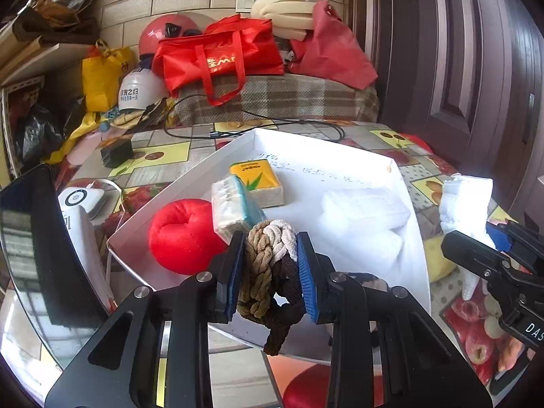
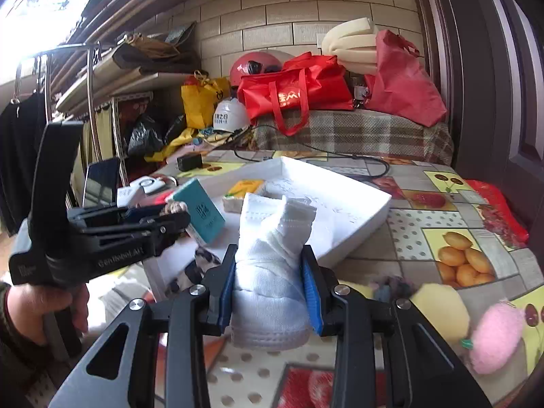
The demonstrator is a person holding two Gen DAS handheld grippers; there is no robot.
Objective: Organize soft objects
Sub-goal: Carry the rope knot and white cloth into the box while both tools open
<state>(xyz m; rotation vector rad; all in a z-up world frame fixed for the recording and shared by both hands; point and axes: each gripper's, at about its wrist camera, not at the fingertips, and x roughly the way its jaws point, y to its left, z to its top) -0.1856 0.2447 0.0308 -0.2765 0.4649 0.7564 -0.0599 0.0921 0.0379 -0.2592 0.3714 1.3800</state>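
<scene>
My left gripper point(image 1: 270, 241) is shut on a knotted rope toy point(image 1: 268, 265) in tan, white and brown, held over the near rim of the white tray point(image 1: 401, 176). In the tray lie a red plush apple point(image 1: 182, 238), a teal tissue pack point(image 1: 231, 207), a yellow tissue pack point(image 1: 258, 183) and a white soft piece point(image 1: 367, 217). My right gripper point(image 2: 268, 255) is shut on a rolled white cloth point(image 2: 272, 265), just short of the tray's point(image 2: 360, 221) near right side. The left gripper point(image 2: 170, 219) shows at the left of the right wrist view, in a person's hand point(image 2: 30, 309).
A yellow plush point(image 2: 442, 309) and a pink fluffy toy point(image 2: 499, 336) lie on the fruit-print tablecloth point(image 2: 452, 255) to the right. A phone point(image 1: 37, 238), chargers and a black cable point(image 1: 306, 124) sit left of and behind the tray. Red bags point(image 1: 221, 57) and helmets pile at the back.
</scene>
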